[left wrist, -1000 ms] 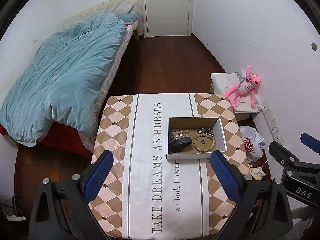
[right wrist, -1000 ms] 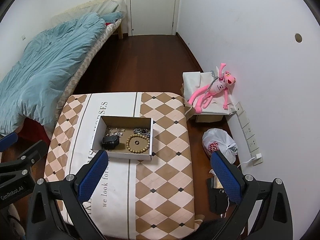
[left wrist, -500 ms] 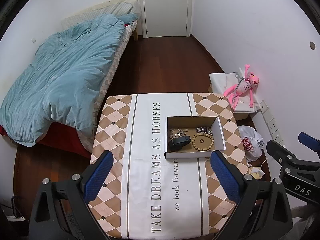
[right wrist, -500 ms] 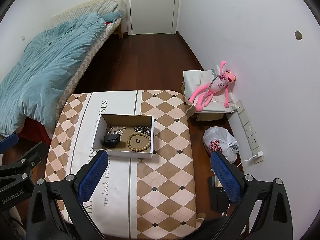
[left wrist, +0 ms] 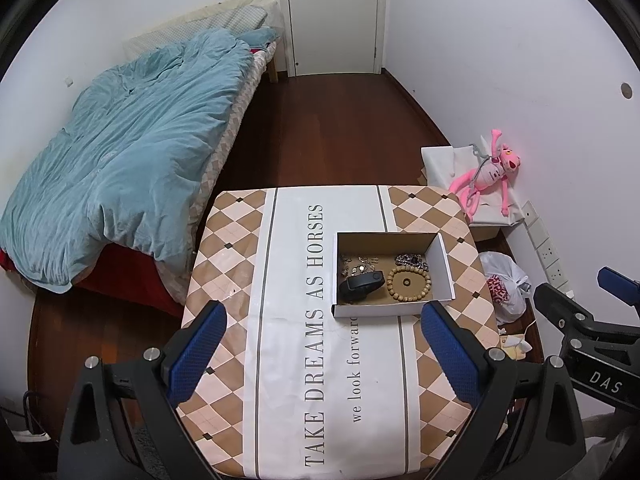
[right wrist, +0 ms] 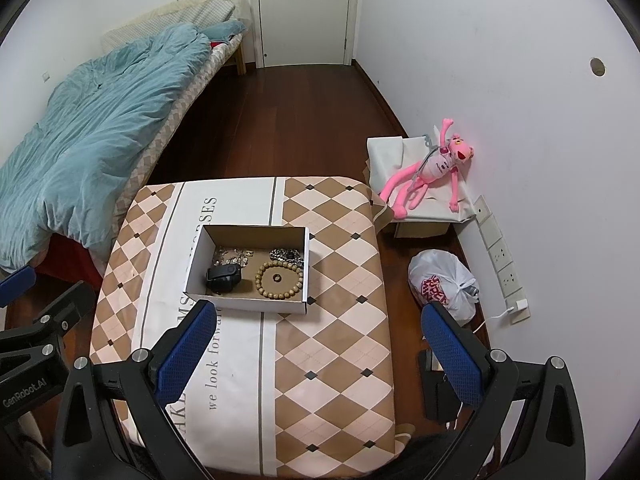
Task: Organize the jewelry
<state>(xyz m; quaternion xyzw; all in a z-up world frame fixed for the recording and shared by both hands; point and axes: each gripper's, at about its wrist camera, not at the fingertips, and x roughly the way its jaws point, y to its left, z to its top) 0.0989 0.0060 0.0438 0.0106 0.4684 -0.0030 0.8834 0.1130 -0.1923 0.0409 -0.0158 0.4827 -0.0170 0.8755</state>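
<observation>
Both claws, the left gripper (left wrist: 322, 354) and right gripper (right wrist: 316, 348), hang released and empty above the shallow white cardboard box (right wrist: 244, 302), where the wooden bead bracelet (right wrist: 279, 279) touches a tangled silver chain (right wrist: 286, 256), likely to snag.

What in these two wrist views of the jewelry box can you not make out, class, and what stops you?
- Small silvery pieces in the box: too small in both views to tell type or count.
- Dark chain: partly behind the box's right wall in the right wrist view.
- Black band: its underside is hidden.
- Printed tablecloth text: cut off by the box and the left tongs.
</observation>
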